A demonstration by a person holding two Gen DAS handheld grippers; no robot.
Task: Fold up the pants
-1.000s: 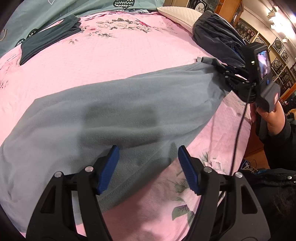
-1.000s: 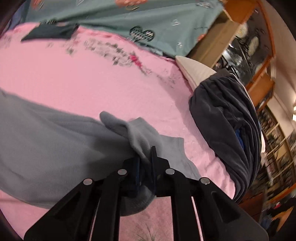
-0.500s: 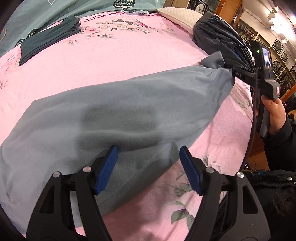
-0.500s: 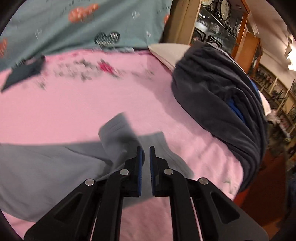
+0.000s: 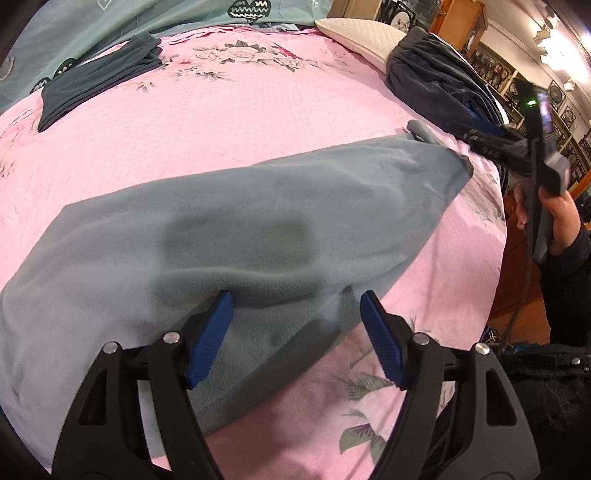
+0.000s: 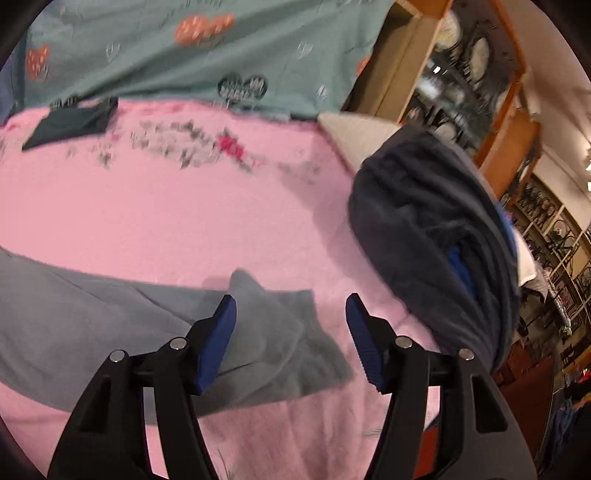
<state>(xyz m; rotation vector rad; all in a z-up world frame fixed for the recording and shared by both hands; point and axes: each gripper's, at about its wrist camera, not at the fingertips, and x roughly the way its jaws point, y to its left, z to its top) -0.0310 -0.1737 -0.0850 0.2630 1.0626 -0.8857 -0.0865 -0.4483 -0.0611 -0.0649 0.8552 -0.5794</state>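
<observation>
Grey fleece pants lie flat across the pink floral bedspread, stretched from lower left to upper right. My left gripper is open and empty, its blue pads just above the near edge of the pants. My right gripper is open and empty, above the crumpled end of the pants. In the left wrist view the right gripper's body is held in a hand past the far end of the pants.
A pile of dark clothes lies at the bed's right side next to a white pillow. Folded dark pants lie at the far left. A teal quilt is behind. Wooden shelves stand at right.
My right gripper opened and let go of the end of the pants, which dropped onto the bed. It then drew back and up. The left gripper stayed open in place.
</observation>
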